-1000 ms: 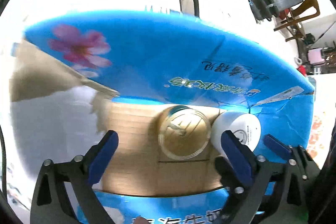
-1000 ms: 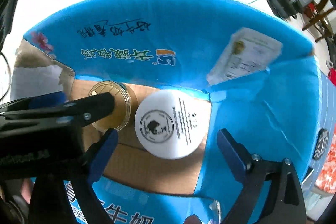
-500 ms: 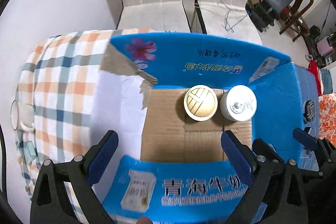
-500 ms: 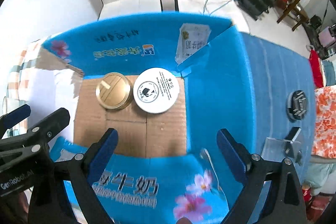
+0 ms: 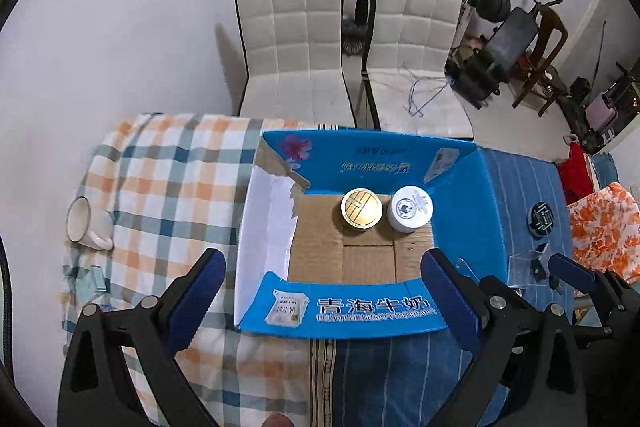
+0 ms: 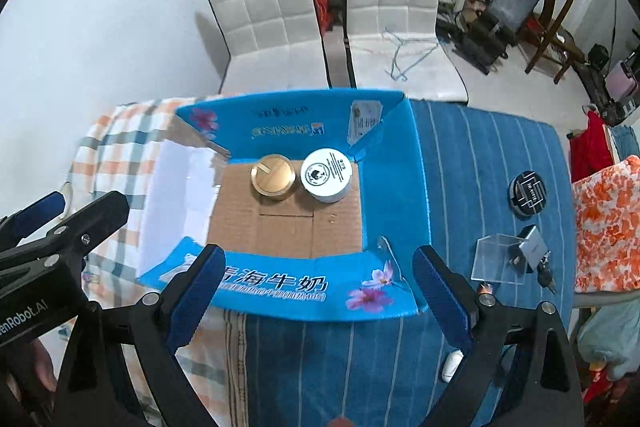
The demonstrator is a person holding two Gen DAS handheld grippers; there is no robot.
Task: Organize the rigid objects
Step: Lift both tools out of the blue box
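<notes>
Both grippers hang high above the blue box (image 5: 460, 195), left gripper (image 5: 324, 291) and right gripper (image 6: 318, 287) spread wide, empty. Inside, gold tin (image 5: 361, 207) and white jar (image 5: 410, 207) sit side by side.

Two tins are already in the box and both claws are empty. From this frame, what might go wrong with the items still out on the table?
1. The clear acrylic box sits touching a grey block and keys; the open right claw might snag them or slip on the smooth walls.
2. The gold round tin and white round tin crowd the far wall of the blue cardboard box; a careless drop of the black round tin could knock them.
</notes>
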